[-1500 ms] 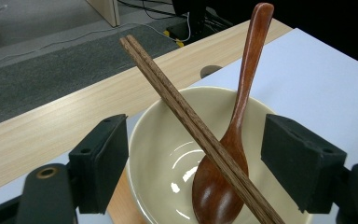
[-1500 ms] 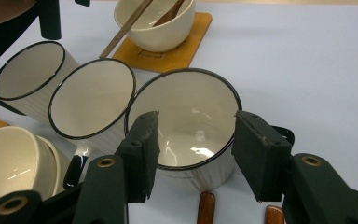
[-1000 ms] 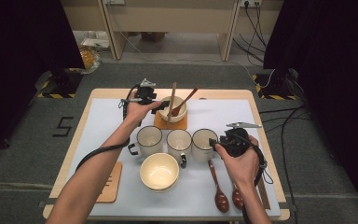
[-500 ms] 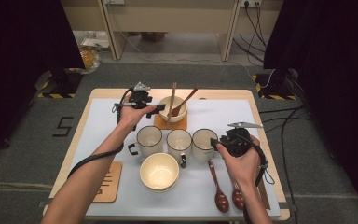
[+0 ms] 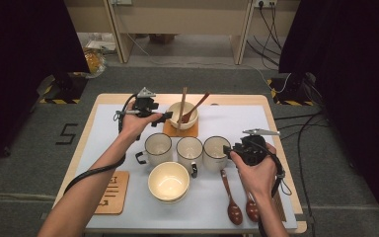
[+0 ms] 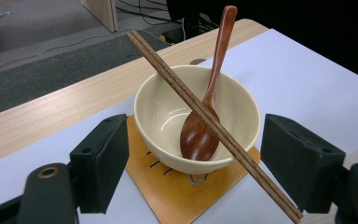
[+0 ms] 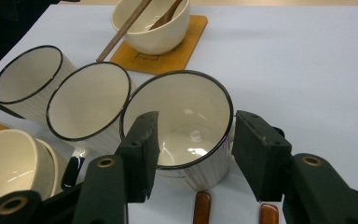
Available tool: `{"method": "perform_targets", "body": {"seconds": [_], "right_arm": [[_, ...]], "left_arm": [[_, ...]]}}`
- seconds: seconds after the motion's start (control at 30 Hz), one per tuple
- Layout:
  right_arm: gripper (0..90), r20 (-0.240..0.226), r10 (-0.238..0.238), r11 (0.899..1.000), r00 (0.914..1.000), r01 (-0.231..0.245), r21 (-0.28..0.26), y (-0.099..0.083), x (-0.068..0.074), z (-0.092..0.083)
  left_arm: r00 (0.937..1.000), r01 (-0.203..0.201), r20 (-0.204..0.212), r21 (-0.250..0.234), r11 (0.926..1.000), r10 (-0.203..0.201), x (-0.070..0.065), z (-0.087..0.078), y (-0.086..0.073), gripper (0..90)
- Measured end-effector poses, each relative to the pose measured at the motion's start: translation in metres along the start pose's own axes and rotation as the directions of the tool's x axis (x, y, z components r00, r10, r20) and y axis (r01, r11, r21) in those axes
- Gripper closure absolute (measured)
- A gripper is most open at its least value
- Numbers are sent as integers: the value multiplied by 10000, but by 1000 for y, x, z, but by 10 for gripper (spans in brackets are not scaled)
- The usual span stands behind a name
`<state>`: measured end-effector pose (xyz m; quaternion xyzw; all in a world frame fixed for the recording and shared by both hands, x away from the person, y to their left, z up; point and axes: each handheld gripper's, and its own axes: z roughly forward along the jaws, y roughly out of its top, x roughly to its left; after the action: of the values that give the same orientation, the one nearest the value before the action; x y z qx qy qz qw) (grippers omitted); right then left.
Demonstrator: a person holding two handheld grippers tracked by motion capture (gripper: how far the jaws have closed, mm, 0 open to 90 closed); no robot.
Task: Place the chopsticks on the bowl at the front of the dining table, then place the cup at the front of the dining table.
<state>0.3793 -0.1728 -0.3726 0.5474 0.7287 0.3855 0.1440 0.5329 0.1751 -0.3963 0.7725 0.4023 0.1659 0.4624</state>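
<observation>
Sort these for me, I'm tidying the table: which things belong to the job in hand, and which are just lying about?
In hand: bowl, its spoon and chopsticks, before left gripper; right-hand mug at right gripper.
Lying about: two other mugs, empty bowl, two spoons, spare coaster.

Legible markings: one numeral, "5", in black on the grey floor to the left of the desk. The wooden coaster at the desk's near-left corner bears dark engraved line marks; these cannot be read. The coaster under the far bowl carries a small outlined emblem, likewise illegible.
</observation>
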Motion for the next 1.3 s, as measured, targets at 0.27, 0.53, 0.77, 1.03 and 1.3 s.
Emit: {"method": "perform_targets", "body": {"seconds": [0.27, 0.53, 0.77, 1.03, 1.3], "right_arm": [[503, -12, 33, 10000, 10000, -33, 53, -1, -1, 0], [503, -14, 51, 9999, 10000, -51, 99, -2, 0, 2], [503, -70, 0, 10000, 10000, 0, -43, 1, -1, -2], [503, -187, 51, 10000, 9998, -52, -47, 2, -4, -1], [503, -100, 130, 9999, 9999, -131, -59, 0, -6, -4]], "left_arm": [[10000, 67, -73, -75, 9999, -68, 3, -8, -5, 231], [9998, 191, 3, -154, 9997, -191, 3, -14, -13, 231], [9997, 258, 58, -186, 9995, -257, 3, -20, -18, 231], [9998, 210, -5, -167, 9996, -210, 2, -25, -24, 232], [9998, 191, 38, -182, 9997, -191, 2, -30, -30, 232]]}}
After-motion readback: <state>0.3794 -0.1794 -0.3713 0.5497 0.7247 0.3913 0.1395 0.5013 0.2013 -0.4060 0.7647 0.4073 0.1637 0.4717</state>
